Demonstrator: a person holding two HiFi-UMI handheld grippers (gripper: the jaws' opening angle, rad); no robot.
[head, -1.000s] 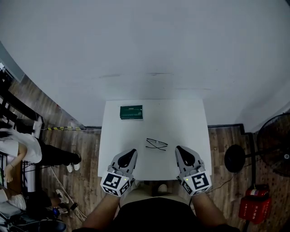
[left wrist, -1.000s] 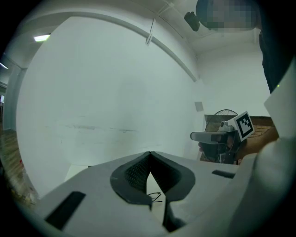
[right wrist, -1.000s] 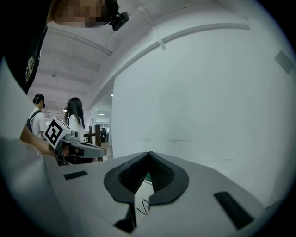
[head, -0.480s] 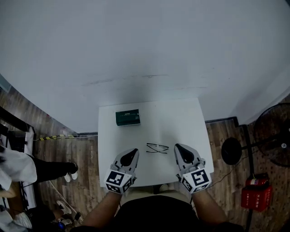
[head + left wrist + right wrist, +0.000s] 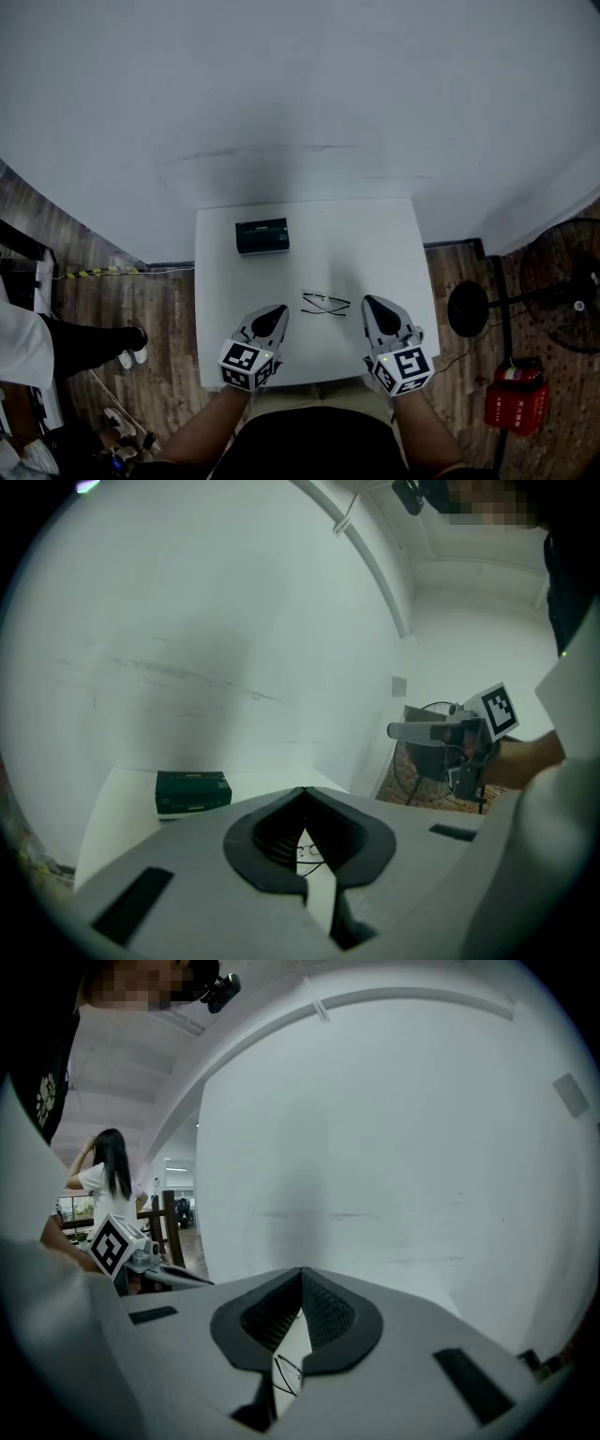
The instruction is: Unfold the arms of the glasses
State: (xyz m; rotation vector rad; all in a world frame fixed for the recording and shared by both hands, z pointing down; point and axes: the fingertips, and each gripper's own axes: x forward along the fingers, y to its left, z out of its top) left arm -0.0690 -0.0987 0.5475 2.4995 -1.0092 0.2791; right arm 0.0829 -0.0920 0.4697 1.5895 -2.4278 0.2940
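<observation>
A thin black pair of glasses [image 5: 325, 304] lies folded near the middle of the white table [image 5: 356, 246], between my two grippers. My left gripper [image 5: 277, 311] hovers just left of the glasses, its jaws shut with nothing in them. My right gripper [image 5: 367, 304] hovers just right of them, also shut and empty. Through the left gripper's jaw slot I see a bit of the glasses [image 5: 309, 851]. In the right gripper view part of the frame [image 5: 284, 1370] shows low in the slot, and the other gripper [image 5: 122, 1246] appears at left.
A dark green box [image 5: 262, 235] sits at the table's far left, also in the left gripper view as the box [image 5: 192, 790]. A white wall runs behind the table. A fan [image 5: 562, 281] and a red object [image 5: 514, 403] stand on the wood floor at right.
Both grippers have sunk toward the table, staying shut on either side of the glasses. The head view has shifted, so table and box sit a little lower left in the picture.
</observation>
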